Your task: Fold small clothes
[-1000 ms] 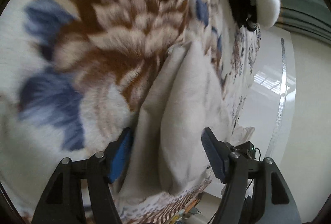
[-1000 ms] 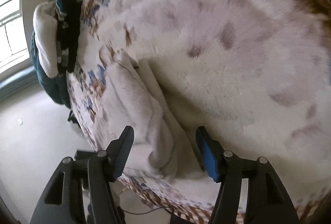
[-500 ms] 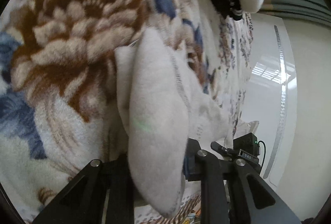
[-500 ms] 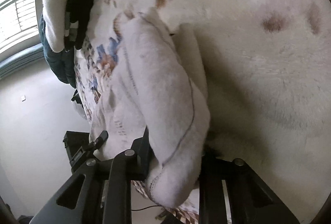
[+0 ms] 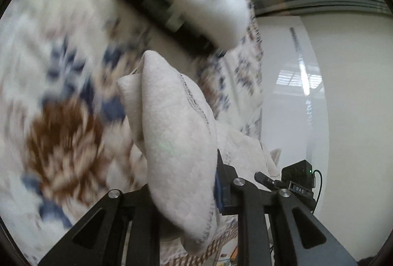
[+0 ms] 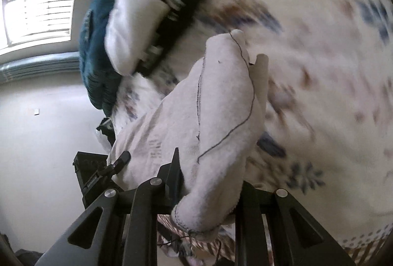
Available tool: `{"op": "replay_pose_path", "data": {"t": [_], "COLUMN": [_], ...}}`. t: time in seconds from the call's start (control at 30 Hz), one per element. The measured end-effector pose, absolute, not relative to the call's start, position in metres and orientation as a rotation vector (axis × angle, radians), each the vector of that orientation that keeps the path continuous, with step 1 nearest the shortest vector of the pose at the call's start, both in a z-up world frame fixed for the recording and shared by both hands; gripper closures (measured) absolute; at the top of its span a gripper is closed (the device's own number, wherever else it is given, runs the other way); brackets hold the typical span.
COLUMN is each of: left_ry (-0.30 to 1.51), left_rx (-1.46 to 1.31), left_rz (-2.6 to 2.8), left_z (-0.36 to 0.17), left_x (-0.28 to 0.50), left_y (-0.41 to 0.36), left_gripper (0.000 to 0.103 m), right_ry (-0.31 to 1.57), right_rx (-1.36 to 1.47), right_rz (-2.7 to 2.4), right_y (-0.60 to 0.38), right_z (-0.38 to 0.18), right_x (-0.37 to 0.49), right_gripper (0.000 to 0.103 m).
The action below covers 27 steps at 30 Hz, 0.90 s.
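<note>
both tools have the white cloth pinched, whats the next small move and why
Probably carry the held edge forward and lay it over the rest. Both the left tool and right tool are shut on the white garment, lifted off the floral blanket, so the fold isn't finished.

Under your work you had a fleece blanket [image 5: 61,104] printed with brown and blue flowers, blurred across the left of the left wrist view. At 9 o'clock in the right wrist view a bright window [image 6: 39,3] showed, with a pale wall [image 6: 36,133] below it. At 3 o'clock in the left wrist view the glossy white floor [image 5: 294,94] caught a reflection, and a small black device [image 5: 298,172] with a green light sat at 4 o'clock.
</note>
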<state>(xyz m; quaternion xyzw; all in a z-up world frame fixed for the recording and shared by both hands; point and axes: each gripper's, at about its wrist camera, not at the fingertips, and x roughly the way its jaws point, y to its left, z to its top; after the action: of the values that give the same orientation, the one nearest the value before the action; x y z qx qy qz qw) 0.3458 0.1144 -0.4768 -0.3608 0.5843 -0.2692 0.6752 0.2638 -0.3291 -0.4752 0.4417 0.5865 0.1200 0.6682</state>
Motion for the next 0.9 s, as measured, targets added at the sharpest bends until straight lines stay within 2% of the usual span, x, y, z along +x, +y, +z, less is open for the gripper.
{"op": "replay_pose_path", "data": {"t": [0.2,0.37,0.57,0.7,0.8,0.87,0.9], "left_ry": [1.183,1.085,1.085,1.149,1.158,1.16,1.155], "left_rx": [-0.724,-0.648,-0.552,-0.508,-0.503,-0.442,-0.418], "left_rz": [-0.62,-0.577,-0.501,-0.454,-0.456,-0.41,-0.387], "left_z": [-0.414,-0.39,-0.42,-0.457,-0.458,-0.449,-0.445], "left_x": [0.461,0.559,0.637,0.652,0.65,0.644,0.647], "left_y": [0.119,0.123,0.131,0.134,0.134,0.132,0.13], "left_gripper": [0.086,0.086,0.085,0.084,0.08,0.071,0.07], "right_ry": [1.196,1.114,1.135,1.22,1.252,1.269,1.272], "right_rx": [0.906,0.859,0.757,0.648,0.602,0.532,0.488], "right_rz": [0.312,0.362,0.359,0.322,0.292,0.244,0.219], "right_y": [-0.308,-0.291,-0.272,-0.262,-0.262,-0.259,-0.256], "right_z": [-0.404,-0.378,-0.401,-0.43,-0.437,-0.435,-0.431], "right_x": [0.382,0.501,0.63,0.665,0.669,0.669,0.668], "right_gripper": [0.082,0.082,0.082,0.081,0.075,0.058,0.054]}}
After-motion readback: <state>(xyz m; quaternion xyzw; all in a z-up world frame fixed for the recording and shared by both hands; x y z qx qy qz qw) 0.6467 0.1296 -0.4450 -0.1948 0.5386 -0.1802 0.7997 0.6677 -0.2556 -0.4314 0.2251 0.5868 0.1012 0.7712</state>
